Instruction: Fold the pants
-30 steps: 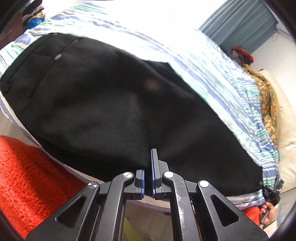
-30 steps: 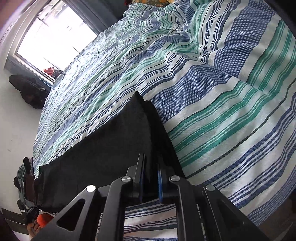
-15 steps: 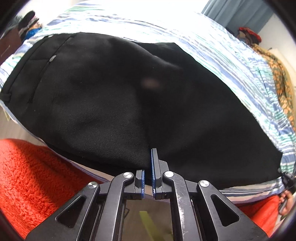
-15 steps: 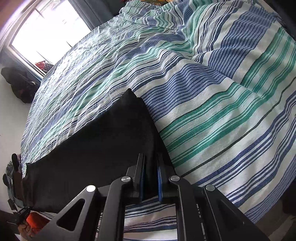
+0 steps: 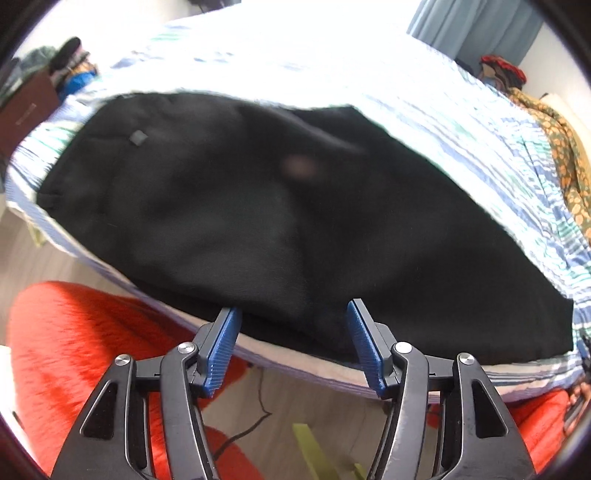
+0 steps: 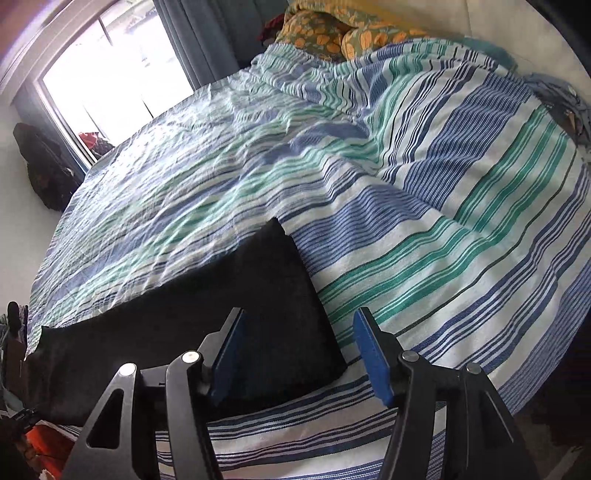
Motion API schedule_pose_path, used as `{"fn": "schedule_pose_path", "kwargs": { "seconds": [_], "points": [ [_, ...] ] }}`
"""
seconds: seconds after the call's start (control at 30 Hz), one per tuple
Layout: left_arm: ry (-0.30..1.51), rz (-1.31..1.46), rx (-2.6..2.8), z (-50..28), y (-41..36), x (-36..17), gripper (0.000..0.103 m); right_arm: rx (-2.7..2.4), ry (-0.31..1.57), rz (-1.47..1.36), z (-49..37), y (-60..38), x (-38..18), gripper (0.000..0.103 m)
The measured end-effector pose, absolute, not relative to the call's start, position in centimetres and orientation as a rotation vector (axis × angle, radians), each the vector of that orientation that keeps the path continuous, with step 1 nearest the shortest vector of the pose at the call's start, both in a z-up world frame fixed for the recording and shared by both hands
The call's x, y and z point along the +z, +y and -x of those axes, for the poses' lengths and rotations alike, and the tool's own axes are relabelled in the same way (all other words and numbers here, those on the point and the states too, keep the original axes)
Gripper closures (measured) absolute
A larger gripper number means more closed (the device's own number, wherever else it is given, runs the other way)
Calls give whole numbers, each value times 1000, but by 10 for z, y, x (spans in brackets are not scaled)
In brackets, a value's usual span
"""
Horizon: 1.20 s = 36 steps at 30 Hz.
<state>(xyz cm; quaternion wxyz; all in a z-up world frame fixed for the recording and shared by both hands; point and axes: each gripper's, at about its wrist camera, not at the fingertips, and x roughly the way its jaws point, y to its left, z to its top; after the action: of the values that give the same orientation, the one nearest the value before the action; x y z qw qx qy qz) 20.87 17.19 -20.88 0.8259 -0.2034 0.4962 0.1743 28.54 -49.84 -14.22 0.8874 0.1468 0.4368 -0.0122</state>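
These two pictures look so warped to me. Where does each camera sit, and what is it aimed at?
Left wrist view: sits on the left gripper, angled down at the black pants near the bed's edge; its own fingers show, jaws just opened, off the cloth.
Right wrist view: sits on the right gripper, looking across the striped bedspread toward the window; its jaws also just opened, the pants' end lying loose between them.
Shared: the same pants on the same bedspread.

Home bedroom: bed (image 6: 424, 229) with striped sheet (image 6: 258, 155), window (image 6: 103, 85) with blue curtains (image 6: 207, 40), floral bedding (image 6: 332, 33), wood floor (image 5: 48, 266), red rug (image 5: 74, 350).
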Motion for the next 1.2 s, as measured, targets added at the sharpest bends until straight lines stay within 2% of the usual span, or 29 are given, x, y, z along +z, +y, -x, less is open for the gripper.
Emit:
{"fn": "schedule_pose_path", "kwargs": {
  "seconds": [0.13, 0.3, 0.33, 0.47, 0.6, 0.67, 0.77, 0.9, 1.03, 1.1, 1.2],
  "points": [
    [902, 366, 469, -195, 166, -174, 23, -46, 781, -274, -271, -493, -120, 35],
    [840, 359, 343, -225, 164, -162, 16, -9, 783, -201, -280, -469, -115, 31],
    [847, 346, 310, -237, 168, -166, 12, 3, 796, -191, -284, -465, -117, 31],
    [930, 290, 334, -269, 166, -194, 12, 37, 849, -174, -293, -455, -125, 31],
    [1050, 317, 367, -271, 164, -239, 12, 27, 879, -173, -293, -457, -132, 31],
    [1091, 245, 362, -265, 158, -254, 12, 15, 895, -182, -293, -460, -136, 31],
    [1076, 192, 327, -255, 150, -246, 12, 0, 900, -212, -292, -466, -136, 31],
    [973, 308, 250, -252, 150, -217, 12, 8, 866, -243, -285, -466, -131, 31],
    [935, 208, 164, -275, 121, -199, 10, 43, 889, -231, -291, -460, -132, 31],
    [979, 152, 129, -287, 104, -211, 6, 78, 919, -249, -297, -461, -136, 31],
    [1148, 41, 127, -294, 80, -254, 10, 118, 946, -312, -300, -470, -141, 31]
  ]
}}
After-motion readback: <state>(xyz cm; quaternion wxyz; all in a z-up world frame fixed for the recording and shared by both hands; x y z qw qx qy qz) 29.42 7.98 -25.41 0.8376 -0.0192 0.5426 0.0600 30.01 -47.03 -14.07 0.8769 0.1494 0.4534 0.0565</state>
